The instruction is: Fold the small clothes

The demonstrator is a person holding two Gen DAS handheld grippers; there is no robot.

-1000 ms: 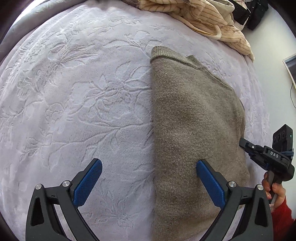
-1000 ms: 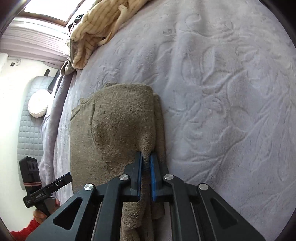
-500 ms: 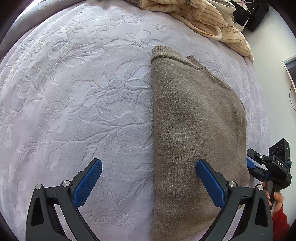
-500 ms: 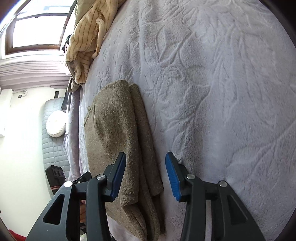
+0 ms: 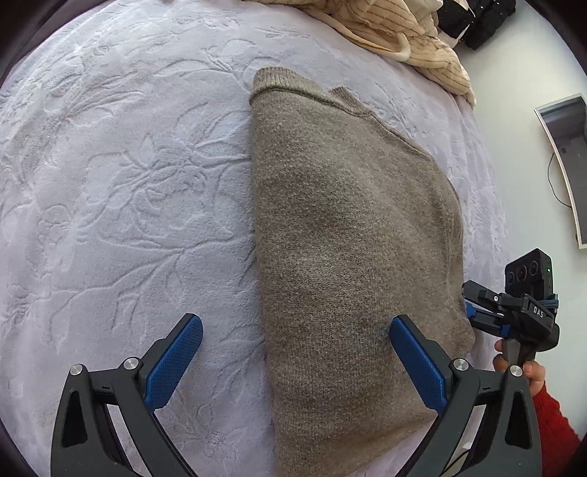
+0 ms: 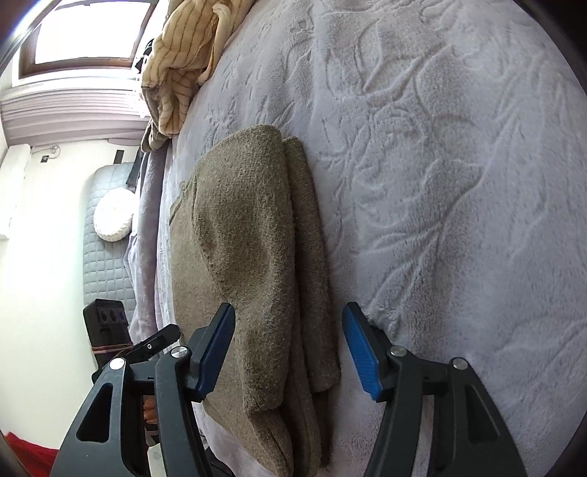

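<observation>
A brown knitted sweater (image 5: 352,235) lies folded lengthwise on the pale embossed bedspread (image 5: 121,183). My left gripper (image 5: 293,352) is open and empty, its jaws straddling the sweater's left folded edge near the hem. My right gripper (image 6: 290,352) is open and empty, its jaws spread over the stacked folded layers of the sweater (image 6: 256,257). The right gripper also shows in the left wrist view (image 5: 477,315) at the sweater's right edge.
A heap of cream striped clothes (image 5: 403,33) lies at the far end of the bed, also in the right wrist view (image 6: 183,58). The bed's edge (image 6: 154,227) runs close beside the sweater. A wall screen (image 5: 565,165) hangs beyond.
My right gripper was shut on the sweater's folded edge a second ago; it has let go and opened wide. The sweater lies settled. My left gripper has hardly moved.
</observation>
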